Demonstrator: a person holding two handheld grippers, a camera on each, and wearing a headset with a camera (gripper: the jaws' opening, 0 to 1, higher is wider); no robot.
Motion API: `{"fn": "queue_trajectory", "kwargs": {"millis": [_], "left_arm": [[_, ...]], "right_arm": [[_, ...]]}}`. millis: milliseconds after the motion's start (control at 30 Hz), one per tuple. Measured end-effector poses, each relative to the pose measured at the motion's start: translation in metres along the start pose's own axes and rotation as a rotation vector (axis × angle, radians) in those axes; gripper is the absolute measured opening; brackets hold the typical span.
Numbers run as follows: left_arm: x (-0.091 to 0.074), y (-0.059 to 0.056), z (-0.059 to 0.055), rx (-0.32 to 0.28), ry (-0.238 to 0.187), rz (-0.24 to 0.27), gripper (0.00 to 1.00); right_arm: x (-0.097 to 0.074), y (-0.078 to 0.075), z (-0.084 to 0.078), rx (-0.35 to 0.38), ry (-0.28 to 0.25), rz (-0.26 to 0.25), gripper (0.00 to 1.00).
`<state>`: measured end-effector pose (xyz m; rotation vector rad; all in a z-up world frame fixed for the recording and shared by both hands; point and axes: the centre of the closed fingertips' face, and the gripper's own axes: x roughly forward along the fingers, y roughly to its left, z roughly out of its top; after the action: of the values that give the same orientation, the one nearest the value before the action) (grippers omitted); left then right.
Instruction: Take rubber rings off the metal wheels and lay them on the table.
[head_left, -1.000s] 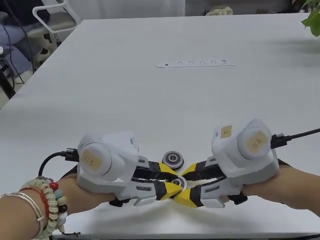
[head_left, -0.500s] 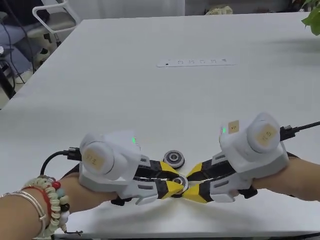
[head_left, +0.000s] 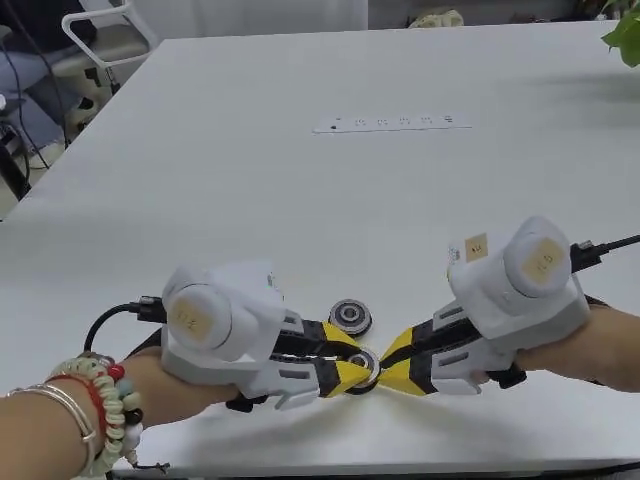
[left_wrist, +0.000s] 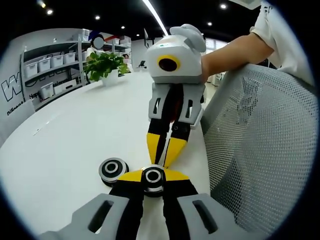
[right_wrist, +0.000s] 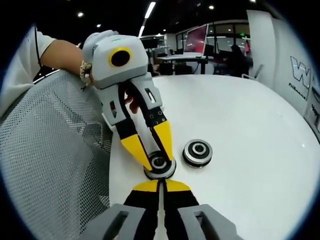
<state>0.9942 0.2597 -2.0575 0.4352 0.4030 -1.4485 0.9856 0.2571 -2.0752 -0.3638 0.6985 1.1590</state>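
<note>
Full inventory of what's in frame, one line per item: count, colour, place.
table: 1, white, under everything
metal wheels: 2, silver and black; one gripped near the front edge, one loose just behind it
power strip: 1, white, mid-table
plant: 1, green, far right corner
mesh chair: 1, grey, beside the near edge
bracelets: several, beaded, red and cream, left wrist
left claw: 1, white, black and yellow, shut on the gripped wheel
right claw: 1, same colours, jaws together, tips at that wheel's rim
</note>
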Motion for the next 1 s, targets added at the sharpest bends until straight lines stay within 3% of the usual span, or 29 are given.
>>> {"fn": "queue_trajectory", "kwargs": {"millis": [33,100,200,300,367,400,567,600,633,900,1000], "left_arm": [[0.000,0.000,0.000,0.000,-0.001,0.000,0.08],[0.000,0.000,0.000,0.000,0.000,-0.001,0.08],[0.000,0.000,0.000,-0.001,-0.001,-0.001,0.08],[0.000,0.000,0.000,0.000,-0.002,-0.001,0.08],[0.000,0.000,0.000,-0.001,-0.003,-0.001,0.08],[0.000,0.000,-0.001,-0.002,-0.004,-0.001,0.08],[0.000,0.000,0.000,-0.002,-0.006,-0.001,0.08],[0.000,0.000,0.000,-0.001,-0.006,-0.002,0.08],[0.000,0.000,0.000,-0.003,-0.007,-0.002,0.08],[0.001,0.000,0.000,-0.004,-0.007,-0.001,0.08],[0.001,0.001,0.000,-0.004,-0.007,0.001,0.08]], "right_arm": [[-0.001,-0.003,-0.002,0.006,0.008,-0.022,0.00],[0.000,-0.002,-0.001,0.010,0.004,-0.014,0.00],[0.001,0.000,0.001,0.025,-0.004,-0.005,0.20],[0.006,0.001,0.007,0.001,-0.036,-0.018,0.24],[0.012,0.002,0.016,0.034,-0.083,-0.024,0.29],[0.016,0.004,0.016,0.021,-0.079,-0.026,0.30],[0.020,0.002,0.017,-0.008,-0.071,-0.050,0.27],[0.018,0.000,0.011,-0.047,-0.030,-0.048,0.25],[0.019,0.001,0.014,-0.027,-0.052,-0.041,0.25],[0.008,0.000,0.006,-0.040,-0.007,-0.013,0.20],[0.004,-0.003,-0.002,-0.027,0.020,-0.010,0.11]]}}
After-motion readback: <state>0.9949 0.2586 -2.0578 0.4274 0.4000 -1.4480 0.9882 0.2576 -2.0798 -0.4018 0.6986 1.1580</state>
